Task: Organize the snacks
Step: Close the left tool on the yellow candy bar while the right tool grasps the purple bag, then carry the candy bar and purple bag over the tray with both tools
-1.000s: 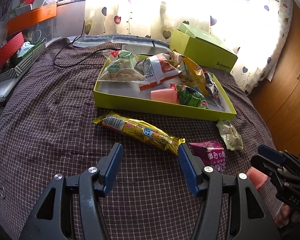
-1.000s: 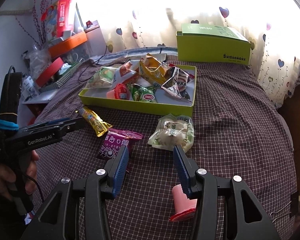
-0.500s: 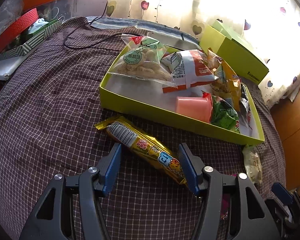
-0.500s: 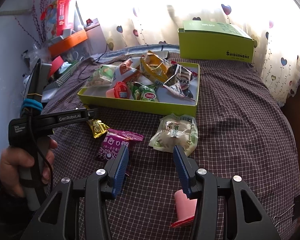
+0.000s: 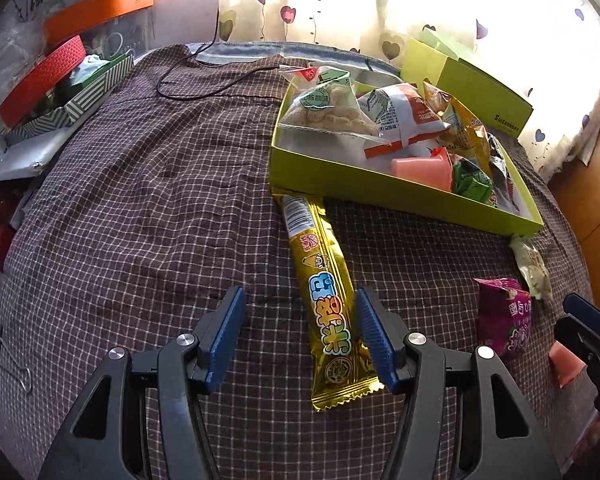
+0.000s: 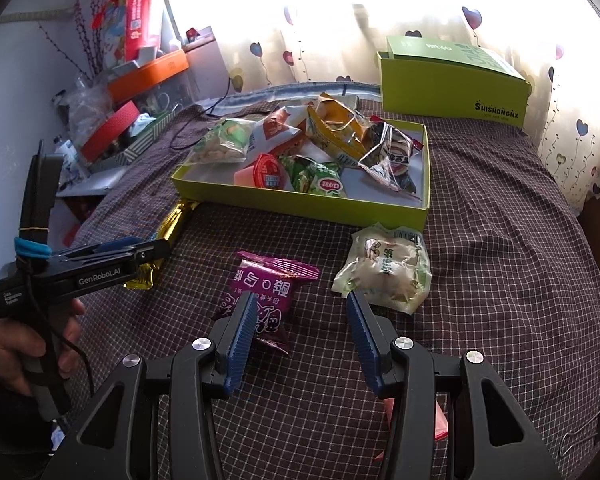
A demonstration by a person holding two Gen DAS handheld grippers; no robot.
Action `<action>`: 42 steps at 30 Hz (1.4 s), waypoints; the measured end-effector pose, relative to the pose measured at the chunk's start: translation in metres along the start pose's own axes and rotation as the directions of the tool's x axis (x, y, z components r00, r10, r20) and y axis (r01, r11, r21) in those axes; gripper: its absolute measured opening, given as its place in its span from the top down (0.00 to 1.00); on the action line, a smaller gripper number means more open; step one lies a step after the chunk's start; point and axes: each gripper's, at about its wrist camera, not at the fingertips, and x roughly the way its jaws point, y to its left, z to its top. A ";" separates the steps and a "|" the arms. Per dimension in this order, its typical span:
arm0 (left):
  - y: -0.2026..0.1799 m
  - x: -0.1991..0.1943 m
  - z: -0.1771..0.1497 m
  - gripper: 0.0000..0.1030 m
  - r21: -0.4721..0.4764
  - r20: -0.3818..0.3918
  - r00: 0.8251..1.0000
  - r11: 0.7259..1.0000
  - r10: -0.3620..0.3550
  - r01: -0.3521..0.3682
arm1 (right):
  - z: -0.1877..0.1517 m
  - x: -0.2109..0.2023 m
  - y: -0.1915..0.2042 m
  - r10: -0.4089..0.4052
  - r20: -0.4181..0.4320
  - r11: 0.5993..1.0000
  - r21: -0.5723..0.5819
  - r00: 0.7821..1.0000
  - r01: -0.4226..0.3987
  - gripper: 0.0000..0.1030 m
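Note:
A long gold snack stick [image 5: 327,300] lies on the checked cloth, its far end against the lime-green tray [image 5: 380,190]. My left gripper [image 5: 300,316] is open and straddles the stick's near half, which lies close to the right finger; no pad presses it. In the right wrist view that gripper [image 6: 140,250] hangs over the gold stick [image 6: 172,224]. My right gripper [image 6: 300,318] is open, empty, above the cloth between a purple packet [image 6: 266,300] and a pale green bag [image 6: 388,268]. A pink cup [image 6: 436,424] lies under its right finger. The tray [image 6: 300,202] holds several snack bags.
A closed green box [image 6: 452,84] stands behind the tray by the curtain. Orange and red boxes and clutter [image 6: 132,100] crowd the left edge. A black cable [image 5: 204,88] runs over the cloth's far left. A person's hand [image 6: 28,352] grips the left tool.
My left gripper has moved forward and down over the gold stick, which now lies lengthwise between its fingers. The right gripper has stayed put.

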 end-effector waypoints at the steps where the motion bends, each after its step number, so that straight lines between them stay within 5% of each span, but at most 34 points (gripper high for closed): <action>1: 0.001 -0.001 0.000 0.44 0.006 0.012 1.000 1.000 0.000 0.000 | 0.000 0.001 0.002 0.002 -0.001 1.000 -0.002 1.000 -0.002 0.55; 9: -0.013 0.012 0.005 0.45 0.072 0.020 1.000 0.997 0.000 -0.002 | 0.001 0.009 0.012 -0.003 -0.022 1.000 0.011 1.000 0.003 0.55; 11: -0.017 0.011 0.003 0.64 0.099 0.034 0.999 0.995 0.015 -0.018 | 0.002 0.012 0.014 -0.004 -0.029 1.000 0.017 1.000 0.004 0.55; 14: -0.016 0.008 0.000 0.78 0.113 0.040 0.999 0.994 0.003 -0.008 | 0.003 0.018 0.017 -0.002 -0.043 0.999 0.033 0.999 0.004 0.55; 24: -0.020 -0.011 -0.022 0.78 0.163 0.059 0.992 0.981 -0.115 0.104 | 0.009 0.044 0.026 -0.024 -0.097 0.998 0.047 0.995 0.029 0.55; 42: -0.024 0.001 -0.018 0.78 0.184 0.038 0.994 0.979 -0.102 0.093 | 0.003 0.039 0.026 -0.037 -0.065 0.999 -0.008 0.997 0.036 0.67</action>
